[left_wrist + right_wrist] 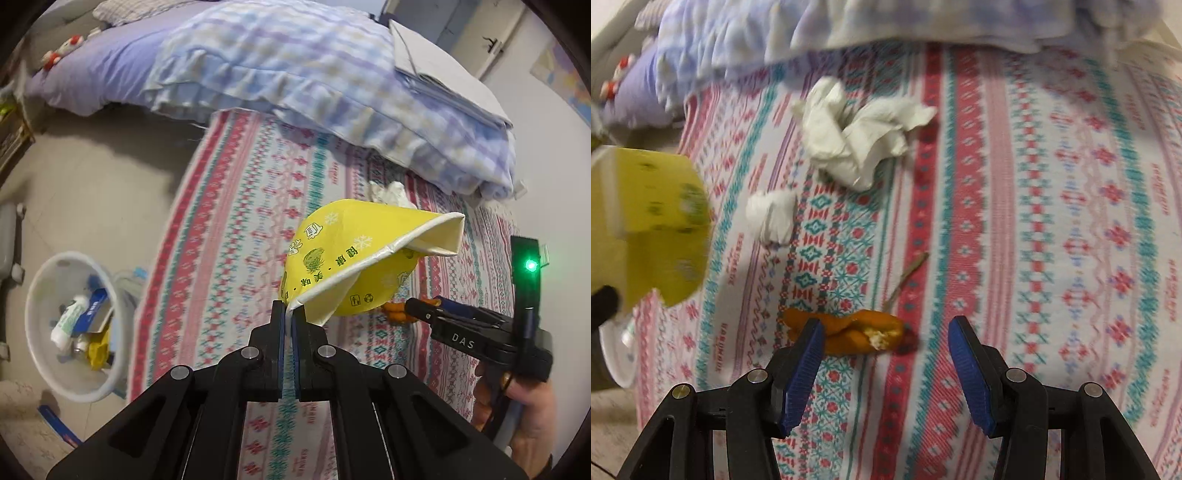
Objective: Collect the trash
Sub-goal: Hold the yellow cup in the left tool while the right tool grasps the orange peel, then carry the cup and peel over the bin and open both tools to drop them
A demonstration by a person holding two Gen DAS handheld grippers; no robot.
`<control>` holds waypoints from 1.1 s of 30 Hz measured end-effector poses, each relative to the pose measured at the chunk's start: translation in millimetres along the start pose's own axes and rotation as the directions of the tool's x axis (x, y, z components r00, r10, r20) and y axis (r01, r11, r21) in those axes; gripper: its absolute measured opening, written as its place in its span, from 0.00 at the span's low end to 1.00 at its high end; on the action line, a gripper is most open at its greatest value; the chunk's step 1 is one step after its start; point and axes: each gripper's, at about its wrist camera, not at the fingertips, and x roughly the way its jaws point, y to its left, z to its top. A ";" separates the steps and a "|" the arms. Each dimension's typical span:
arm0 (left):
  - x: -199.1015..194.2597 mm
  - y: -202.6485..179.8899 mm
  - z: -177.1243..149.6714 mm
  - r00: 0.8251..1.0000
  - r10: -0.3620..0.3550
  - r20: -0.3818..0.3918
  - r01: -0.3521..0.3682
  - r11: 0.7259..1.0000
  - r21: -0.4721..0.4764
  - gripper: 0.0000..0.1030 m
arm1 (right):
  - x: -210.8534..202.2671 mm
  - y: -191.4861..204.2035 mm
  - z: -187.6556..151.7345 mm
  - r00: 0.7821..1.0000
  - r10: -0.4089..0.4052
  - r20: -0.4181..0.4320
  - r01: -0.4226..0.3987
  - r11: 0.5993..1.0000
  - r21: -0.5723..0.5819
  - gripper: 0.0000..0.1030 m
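A bed [229, 221] covered by a sheet patterned in red, teal and white stripes fills most of both views, and a bunched blue-and-white checked quilt [295, 74] is heaped across its far part. On the floor beside the bed, at the left of the left wrist view, a white trash bin [40, 280] is seen, with a white bottle, a blue box and a yellow wrapper inside it. A crushed yellow paper cup [332, 251], printed in green, is held up above the sheet; its flattened white rim is pinched between the closed fingers of the left gripper [288, 314]. The same cup appears blurred at the left edge of the right wrist view [653, 221]. On the sheet a large crumpled white tissue [857, 136] is found, and a smaller wad of tissue [772, 218] lies near it, apart from it. Nearer the right gripper [886, 332], a piece of orange peel [849, 334] rests on the sheet, with a thin stem [908, 273] just beyond it. The right gripper's blue-padded fingers [805, 362] are spread open just above the peel, one pad overlapping its left end in the view, with nothing clamped.
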 end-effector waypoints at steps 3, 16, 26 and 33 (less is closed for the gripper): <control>-8.4 12.9 -2.1 1.000 0.006 0.015 -0.006 1.000 -0.016 0.03 | 10.0 5.0 2.0 1.000 -0.019 -0.001 0.019 1.000 -0.025 0.59; -38.1 51.4 -17.1 0.998 0.020 0.060 -0.017 0.998 -0.055 0.03 | -25.8 62.5 -8.6 0.993 0.039 0.111 -0.027 0.993 -0.112 0.11; -54.4 84.9 -28.2 0.996 0.046 0.078 -0.039 0.996 -0.083 0.03 | -41.2 106.4 -24.8 0.985 0.075 0.152 -0.047 0.983 -0.175 0.12; -60.5 111.3 -35.7 0.995 0.060 0.079 -0.051 0.993 -0.108 0.03 | -42.4 141.1 -32.5 0.982 0.104 0.156 -0.067 0.971 -0.228 0.12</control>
